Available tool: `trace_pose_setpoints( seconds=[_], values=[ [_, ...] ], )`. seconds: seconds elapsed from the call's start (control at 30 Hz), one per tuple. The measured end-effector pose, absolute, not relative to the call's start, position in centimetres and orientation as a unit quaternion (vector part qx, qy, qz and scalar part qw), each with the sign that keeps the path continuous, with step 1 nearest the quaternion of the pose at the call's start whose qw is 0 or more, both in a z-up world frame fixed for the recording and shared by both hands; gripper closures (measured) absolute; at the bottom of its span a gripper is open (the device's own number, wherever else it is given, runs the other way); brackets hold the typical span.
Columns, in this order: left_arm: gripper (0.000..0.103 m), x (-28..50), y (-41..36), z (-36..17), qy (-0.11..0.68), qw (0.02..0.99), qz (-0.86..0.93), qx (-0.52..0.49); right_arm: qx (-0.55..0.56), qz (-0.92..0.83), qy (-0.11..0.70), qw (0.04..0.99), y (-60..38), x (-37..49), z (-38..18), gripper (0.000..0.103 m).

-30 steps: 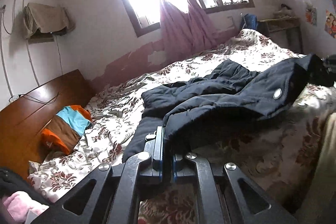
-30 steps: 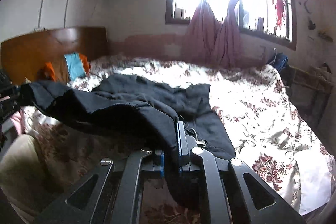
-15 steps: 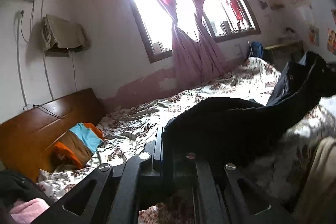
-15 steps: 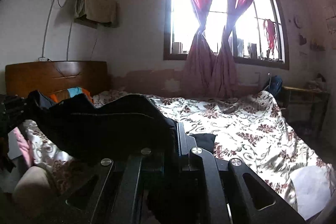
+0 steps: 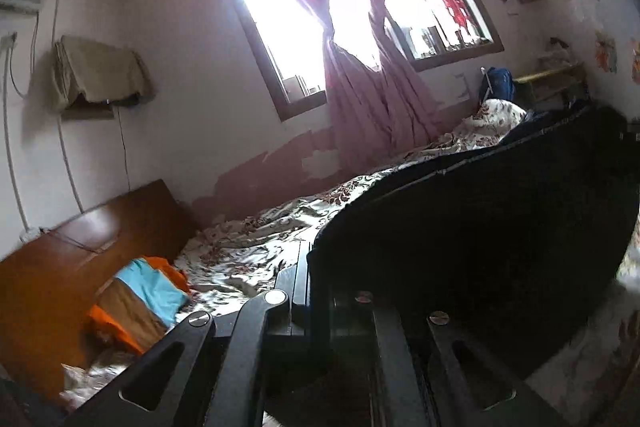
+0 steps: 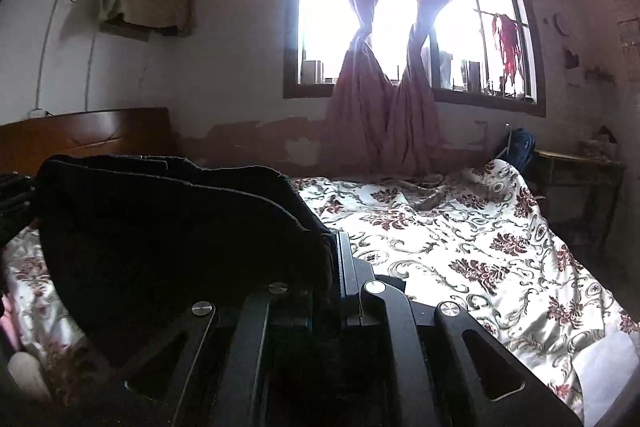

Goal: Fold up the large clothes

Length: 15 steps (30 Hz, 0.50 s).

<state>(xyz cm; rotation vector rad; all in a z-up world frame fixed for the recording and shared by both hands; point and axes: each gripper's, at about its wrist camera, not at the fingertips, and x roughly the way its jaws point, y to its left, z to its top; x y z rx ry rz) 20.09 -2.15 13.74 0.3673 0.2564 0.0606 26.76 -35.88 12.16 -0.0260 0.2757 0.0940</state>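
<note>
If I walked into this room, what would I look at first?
Probably the big dark garment held up in the air over the bed, pinched at one end by the left gripper and at the other by the right gripper. Next, the bright window with knotted pink curtains on the far wall.

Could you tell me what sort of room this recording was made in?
Most likely a home bedroom. A bed with a floral cover fills the room, with a wooden headboard at one end, and pink curtains hang knotted at the window. Both grippers hold up a dark garment above the bed.
</note>
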Motion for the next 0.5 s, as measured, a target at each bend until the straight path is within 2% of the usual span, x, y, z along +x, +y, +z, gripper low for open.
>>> trace_pose_setpoints(
  seconds=[0.3, 0.5],
  values=[
    [0.097, 30.5, -1.3, 10.8, 0.16, 0.976, 0.045, 0.144, -0.013, 0.038, 0.191, 0.981, -34.6, 37.0, 8.1, 0.096],
    [0.097, 34.8, -0.5, 7.4, 0.202, 0.973, 0.044, 0.105, -0.009, 0.031, 0.221, 0.975, -33.8, 40.3, 4.7, 0.096]
  ],
)
